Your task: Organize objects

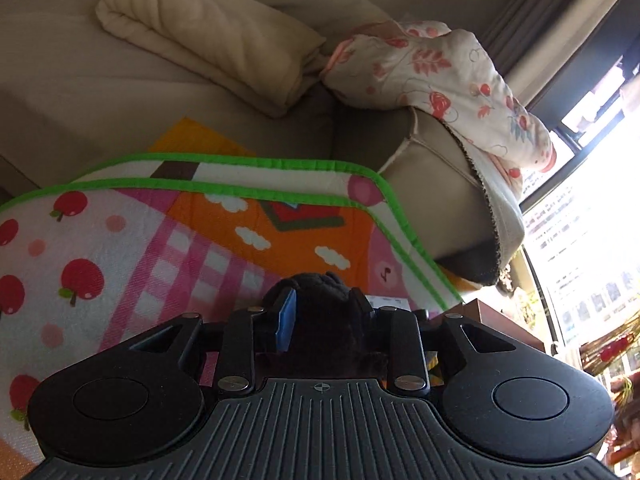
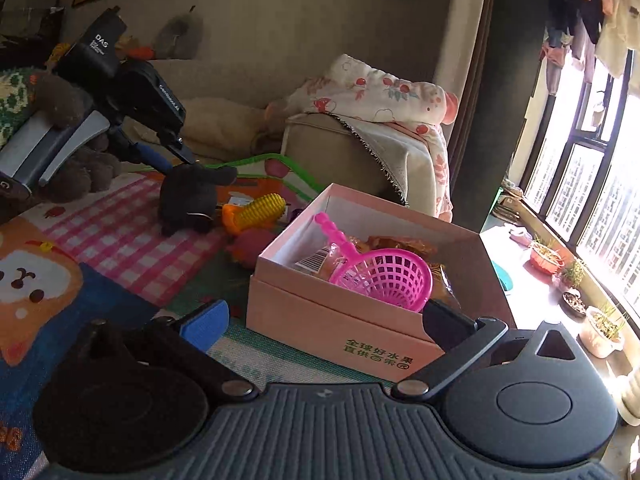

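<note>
My left gripper [image 1: 323,304] is shut on a dark plush toy [image 1: 316,296], which fills the gap between its fingers over the play mat [image 1: 120,248]. The right wrist view shows that gripper [image 2: 182,160] at the upper left, pinching the top of the dark plush toy [image 2: 188,196]. My right gripper [image 2: 324,316] stands wide open just in front of a pink cardboard box [image 2: 320,320], with nothing pressed between its pads. In the box lie a pink plastic scoop basket [image 2: 384,276] and snack packets [image 2: 320,264].
A yellow corn toy [image 2: 260,208] and a pink toy [image 2: 248,248] lie on the mat behind the box. A beige sofa [image 1: 100,92] bears a folded cream blanket [image 1: 208,36] and a floral quilt [image 1: 440,76]. Small plant pots [image 2: 548,258] line the window sill at the right.
</note>
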